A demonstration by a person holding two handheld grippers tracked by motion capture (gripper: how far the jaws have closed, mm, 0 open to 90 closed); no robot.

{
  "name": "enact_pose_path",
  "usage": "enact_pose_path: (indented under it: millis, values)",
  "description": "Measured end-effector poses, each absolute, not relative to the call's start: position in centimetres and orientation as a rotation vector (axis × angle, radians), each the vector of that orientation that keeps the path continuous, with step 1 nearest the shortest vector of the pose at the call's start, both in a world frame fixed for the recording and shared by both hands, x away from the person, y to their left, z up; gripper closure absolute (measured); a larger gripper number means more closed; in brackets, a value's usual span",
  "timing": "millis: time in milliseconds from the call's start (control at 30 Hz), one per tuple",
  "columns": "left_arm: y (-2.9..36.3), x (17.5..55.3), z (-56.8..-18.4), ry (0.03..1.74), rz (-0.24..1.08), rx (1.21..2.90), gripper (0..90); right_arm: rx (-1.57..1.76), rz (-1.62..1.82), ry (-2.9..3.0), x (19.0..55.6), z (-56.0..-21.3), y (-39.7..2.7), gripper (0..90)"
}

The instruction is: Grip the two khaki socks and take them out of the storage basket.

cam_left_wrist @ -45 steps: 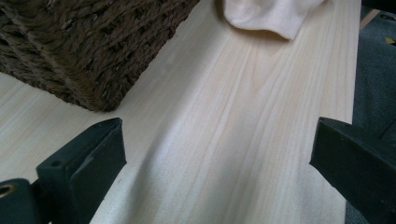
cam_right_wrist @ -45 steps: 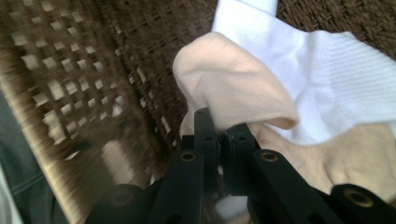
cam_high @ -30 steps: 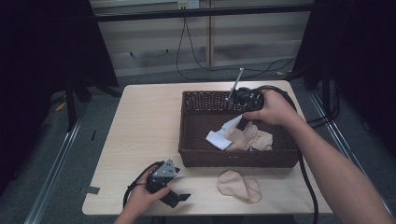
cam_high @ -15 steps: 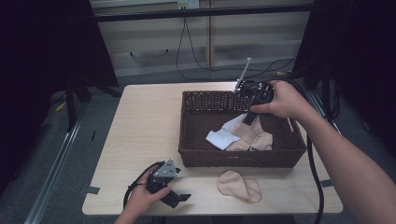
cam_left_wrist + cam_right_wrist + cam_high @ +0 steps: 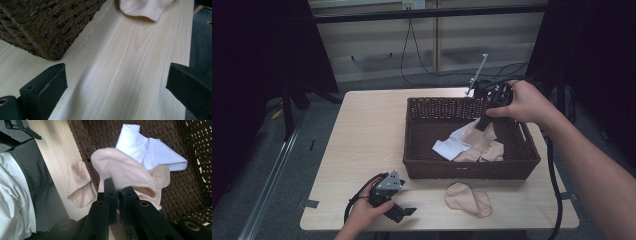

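High view: a soft beige cotton sock [image 5: 479,134] is being held over the right half of the dark woven wicker basket [image 5: 422,145] by the right gripper [image 5: 484,122].

Left gripper view: the left gripper [image 5: 117,82] is being rested with jaws wide, holding nothing.

Right gripper view: the right gripper [image 5: 117,192] is being kept clamped on the limp, light sock [image 5: 122,171] at a fold; 1 bunched edge is judged the surest place to be pinched.

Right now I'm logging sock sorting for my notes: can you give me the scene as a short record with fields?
right gripper: shut on beige sock, held above the basket floor
left gripper: fingers open, nothing between them, low over table
basket: holds white sock and another beige one
outside basket: second beige sock on table
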State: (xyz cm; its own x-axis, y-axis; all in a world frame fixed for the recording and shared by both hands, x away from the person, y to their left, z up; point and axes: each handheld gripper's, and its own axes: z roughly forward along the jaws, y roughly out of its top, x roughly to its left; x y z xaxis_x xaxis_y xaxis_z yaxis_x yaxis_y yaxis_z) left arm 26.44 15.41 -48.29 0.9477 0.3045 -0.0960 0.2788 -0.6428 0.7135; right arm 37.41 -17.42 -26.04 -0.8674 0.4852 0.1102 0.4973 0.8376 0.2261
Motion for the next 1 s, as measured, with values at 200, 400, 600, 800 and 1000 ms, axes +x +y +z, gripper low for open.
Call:
enact_pose_path:
  millis: [200, 400, 600, 800, 1000]
  values:
    - [15.4, 26.4, -48.2, 0.41, 0.047, 2.312, 2.7, -0.791, -0.398, -2.97, 37.0, -24.8, -17.5, 86.0]
    - [15.4, 26.5, -48.1, 0.404, 0.048, 2.324, 2.7, -0.768, -0.43, -2.983, 36.3, -23.4, -17.6, 86.0]
    - [15.4, 26.4, -48.2, 0.407, 0.048, 2.319, 2.7, -0.738, -0.418, -2.993, 35.5, -23.0, -17.5, 86.0]
    - [15.4, 26.4, -48.2, 0.407, 0.05, 2.319, 2.7, -0.687, -0.407, -2.992, 34.3, -23.0, -17.1, 85.9]
    - [15.2, 26.4, -48.3, 0.399, 0.042, 2.31, 2.7, -0.625, -0.413, -2.98, 33.2, -23.7, -16.7, 85.8]
